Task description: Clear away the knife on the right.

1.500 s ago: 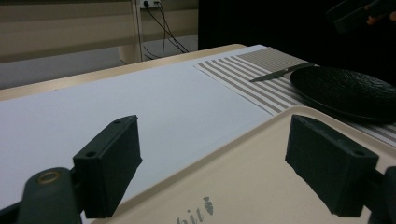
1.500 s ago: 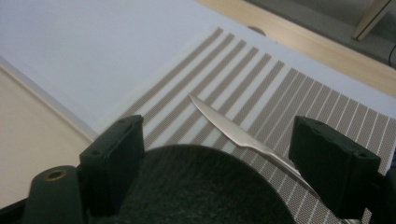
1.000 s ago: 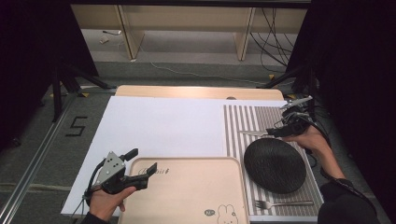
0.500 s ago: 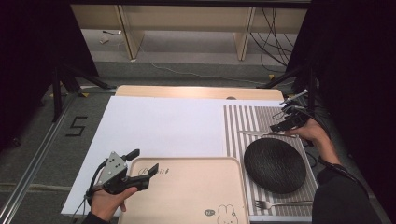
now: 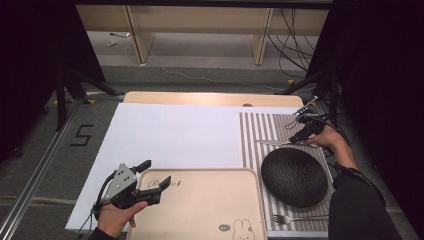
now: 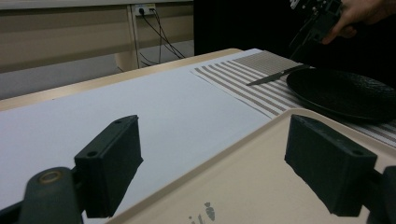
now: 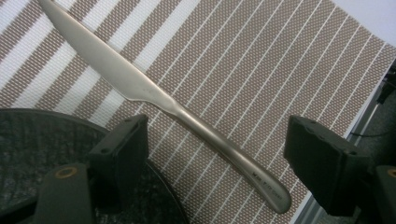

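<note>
Lying flat on the striped placemat (image 7: 280, 70), the knife (image 7: 154, 95) is resting just past the far rim of the black plate (image 5: 295, 176), at about 12 o'clock from the plate in the high view, blade pointing toward 9 o'clock and handle toward 3 o'clock. In the right gripper view the knife is running diagonally, blade tip at the upper left and handle end at the lower right, near the mat's edge.

The right gripper (image 5: 303, 135) is hovering over the handle end; its jaws are standing wide apart on either side of the handle and are not touching it. Whether the handle's tip is touching the plate rim cannot be told.

The left gripper (image 5: 150, 181) is sitting at 9 o'clock from the plate, well apart from the knife, jaws spread wide. In the left gripper view one jaw is standing over the white sheet (image 6: 140, 107) and the other over the beige tray (image 6: 261, 177), so the tray's far left rim is lying between them, untouched.

A fork (image 5: 295, 218) is lying on the mat at 6 o'clock from the plate, beside the tray's right edge.
</note>
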A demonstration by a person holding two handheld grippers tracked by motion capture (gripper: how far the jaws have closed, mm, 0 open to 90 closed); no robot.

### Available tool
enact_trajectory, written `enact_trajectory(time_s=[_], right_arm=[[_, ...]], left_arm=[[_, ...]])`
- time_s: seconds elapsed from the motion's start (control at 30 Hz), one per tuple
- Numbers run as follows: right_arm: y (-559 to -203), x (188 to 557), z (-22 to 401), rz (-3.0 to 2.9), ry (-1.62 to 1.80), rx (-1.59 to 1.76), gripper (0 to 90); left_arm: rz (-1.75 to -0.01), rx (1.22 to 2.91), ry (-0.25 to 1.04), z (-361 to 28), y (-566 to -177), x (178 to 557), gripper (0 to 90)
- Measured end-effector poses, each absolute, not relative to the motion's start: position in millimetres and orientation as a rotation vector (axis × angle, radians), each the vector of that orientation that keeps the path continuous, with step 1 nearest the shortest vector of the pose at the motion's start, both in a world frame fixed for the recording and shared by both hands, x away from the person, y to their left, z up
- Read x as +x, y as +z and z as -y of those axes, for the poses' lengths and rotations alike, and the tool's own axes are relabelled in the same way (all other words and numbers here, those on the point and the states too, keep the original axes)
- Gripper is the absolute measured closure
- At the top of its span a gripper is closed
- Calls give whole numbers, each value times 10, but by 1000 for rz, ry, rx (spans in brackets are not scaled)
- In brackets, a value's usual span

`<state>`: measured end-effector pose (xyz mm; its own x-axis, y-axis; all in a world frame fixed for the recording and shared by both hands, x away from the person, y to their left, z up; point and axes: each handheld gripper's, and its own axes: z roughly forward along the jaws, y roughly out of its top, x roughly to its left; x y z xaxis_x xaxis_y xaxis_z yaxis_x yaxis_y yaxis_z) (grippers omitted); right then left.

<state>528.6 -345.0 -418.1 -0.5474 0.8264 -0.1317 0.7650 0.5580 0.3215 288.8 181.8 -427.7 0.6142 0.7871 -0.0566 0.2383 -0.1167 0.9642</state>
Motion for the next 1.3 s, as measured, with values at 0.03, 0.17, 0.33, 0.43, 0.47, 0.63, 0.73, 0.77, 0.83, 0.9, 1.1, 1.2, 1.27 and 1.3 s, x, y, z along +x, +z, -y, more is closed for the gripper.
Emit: enact_trajectory(time_s=[0.03,0.17,0.33,0.43,0.47,0.63,0.73,0.77,0.83,0.9,1.1,1.2,1.27,1.3], right_arm=[[-4196,5299,3449,-2532,310,1316,234],[-4249,5338,3431,-2541,260,1320,244],[-4307,5394,3402,-2560,193,1290,261],[-4330,5399,3381,-2583,160,1257,267],[-4341,5401,3367,-2594,147,1255,269],[-4387,5435,3350,-2597,109,1249,295],[-4401,5453,3336,-2604,74,1237,305],[-4422,5458,3326,-2610,72,1238,318],[-4433,5459,3318,-2615,64,1231,324],[-4455,5458,3299,-2616,37,1201,334],[-4485,5461,3304,-2625,21,1191,385],[-4491,5460,3298,-2641,11,1179,391],[-4494,5460,3299,-2641,28,1191,403],[-4495,5459,3301,-2647,34,1190,417]], left_arm=[[-857,1667,582,-1818,-4278,2886,178],[-861,1666,584,-1819,-4277,2883,179],[-861,1663,585,-1823,-4277,2883,180],[-860,1669,590,-1814,-4285,2882,180],[-859,1672,589,-1806,-4289,2883,180],[-857,1671,591,-1806,-4284,2879,182],[-858,1671,592,-1815,-4284,2883,182],[-858,1670,592,-1814,-4283,2883,182],[-856,1670,593,-1813,-4281,2881,182],[-858,1664,597,-1824,-4277,2878,182],[-866,1659,600,-1835,-4277,2884,182],[-863,1662,600,-1829,-4278,2884,182],[-863,1661,601,-1831,-4276,2884,182],[-863,1660,602,-1831,-4275,2884,182]])
